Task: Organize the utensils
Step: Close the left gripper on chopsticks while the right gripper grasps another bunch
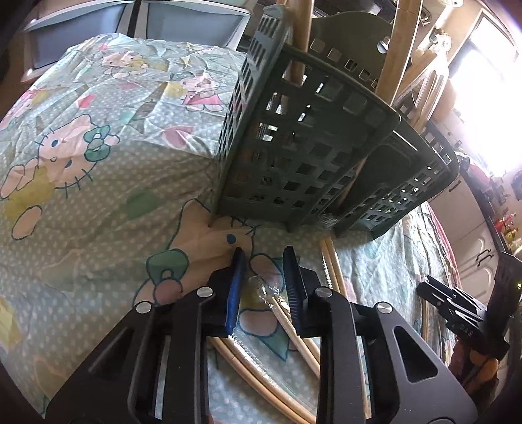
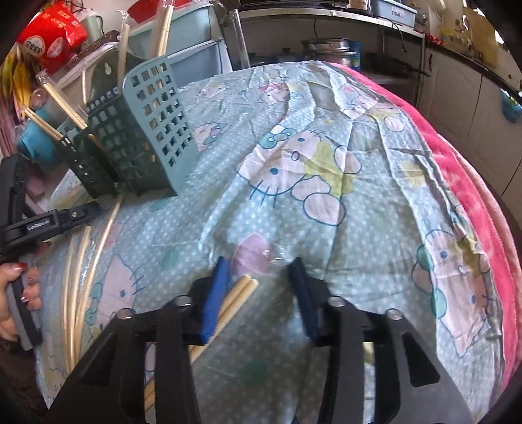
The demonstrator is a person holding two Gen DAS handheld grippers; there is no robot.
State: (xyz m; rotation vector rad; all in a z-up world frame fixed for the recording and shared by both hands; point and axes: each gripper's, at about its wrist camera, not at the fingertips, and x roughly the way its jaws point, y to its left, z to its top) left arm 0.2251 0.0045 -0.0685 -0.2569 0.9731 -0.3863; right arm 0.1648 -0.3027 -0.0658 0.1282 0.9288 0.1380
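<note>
A dark green slotted utensil caddy (image 1: 293,146) stands on the cat-print cloth, with several wooden chopsticks (image 1: 301,32) upright in it. In the left wrist view my left gripper (image 1: 264,257) hangs low over the cloth in front of the caddy. The crinkled end of a clear-wrapped chopstick pair (image 1: 277,310) lies between its blue pads, which stand apart from it. In the right wrist view my right gripper (image 2: 261,264) straddles another wrapped chopstick pair (image 2: 241,293). That pair lies against the left pad while the right pad stays clear. The caddy (image 2: 140,137) stands at the far left there.
More wrapped chopsticks (image 2: 98,234) lie on the cloth between the two grippers. A hand (image 2: 19,293) grips the other tool's handle at the left edge. A pink blanket (image 2: 473,182) borders the cloth on the right. Storage drawers (image 1: 81,29), cabinets and kitchen clutter surround the table.
</note>
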